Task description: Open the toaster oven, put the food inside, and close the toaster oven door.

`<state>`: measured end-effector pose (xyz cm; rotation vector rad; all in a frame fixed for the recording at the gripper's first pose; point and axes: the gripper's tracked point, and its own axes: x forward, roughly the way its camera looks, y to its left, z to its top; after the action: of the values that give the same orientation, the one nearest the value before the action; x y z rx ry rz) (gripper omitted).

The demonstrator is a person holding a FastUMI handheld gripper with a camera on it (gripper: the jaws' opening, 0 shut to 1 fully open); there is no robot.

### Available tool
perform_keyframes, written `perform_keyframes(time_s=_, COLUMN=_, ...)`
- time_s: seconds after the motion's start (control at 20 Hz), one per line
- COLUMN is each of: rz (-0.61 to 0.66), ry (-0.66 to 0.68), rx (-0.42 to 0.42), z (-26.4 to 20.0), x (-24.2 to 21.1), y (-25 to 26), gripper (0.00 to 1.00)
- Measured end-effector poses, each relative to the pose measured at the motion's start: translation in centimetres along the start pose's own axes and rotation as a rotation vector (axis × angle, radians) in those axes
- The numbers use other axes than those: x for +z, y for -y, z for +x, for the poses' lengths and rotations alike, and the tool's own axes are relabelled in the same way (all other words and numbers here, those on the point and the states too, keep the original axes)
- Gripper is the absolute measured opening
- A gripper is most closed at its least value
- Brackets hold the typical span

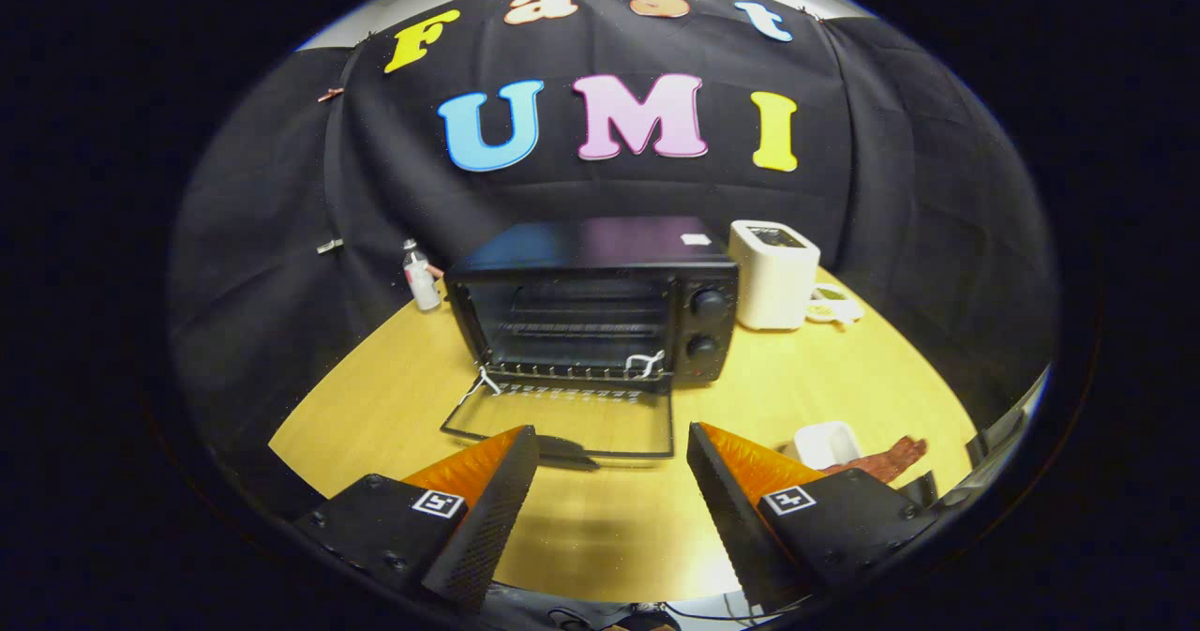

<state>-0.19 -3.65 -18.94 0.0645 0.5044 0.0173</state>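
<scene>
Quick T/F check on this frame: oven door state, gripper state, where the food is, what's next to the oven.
1. The toaster oven door is closed. False: it is folded down onto the table.
2. The gripper is open and holds nothing. True.
3. The food is already on the oven rack. False: the rack looks bare; a reddish-brown food piece lies on the table beside a small white dish, next to one finger.
4. A white toaster stands beside the oven, on its knob side. True.
5. A small bottle stands on the oven's roof. False: it stands on the table beside the oven.
</scene>
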Motion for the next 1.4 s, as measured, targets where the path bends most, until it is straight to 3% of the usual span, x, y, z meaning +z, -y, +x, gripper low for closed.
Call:
perform_keyframes(time_s=0.25, rz=0.036, ry=0.052, rx=-0.084, z=-2.9, x=3.5, y=8.9, gripper=0.99)
perform_keyframes(time_s=0.6, rz=0.063, ry=-0.066, rx=-0.118, z=-2.7, x=0.2, y=20.6, gripper=0.99)
perform_keyframes(time_s=0.8, rz=0.142, ry=-0.177, rx=-0.058, z=-0.8, x=-3.1, y=23.9, gripper=0.99)
perform_keyframes(time_s=1.1, rz=0.274, ry=-0.351, rx=0.1, z=1.5, x=-8.1, y=24.1, gripper=0.97)
perform_keyframes(time_s=1.2, rz=0.327, ry=-0.379, rx=0.129, z=2.1, x=-8.7, y=24.1, gripper=0.92)
perform_keyframes(time_s=1.35, rz=0.404, ry=-0.409, rx=0.173, z=3.0, x=-9.3, y=23.6, gripper=0.73)
perform_keyframes(time_s=1.4, rz=0.414, ry=-0.426, rx=0.192, z=3.0, x=-9.7, y=23.4, gripper=0.73)
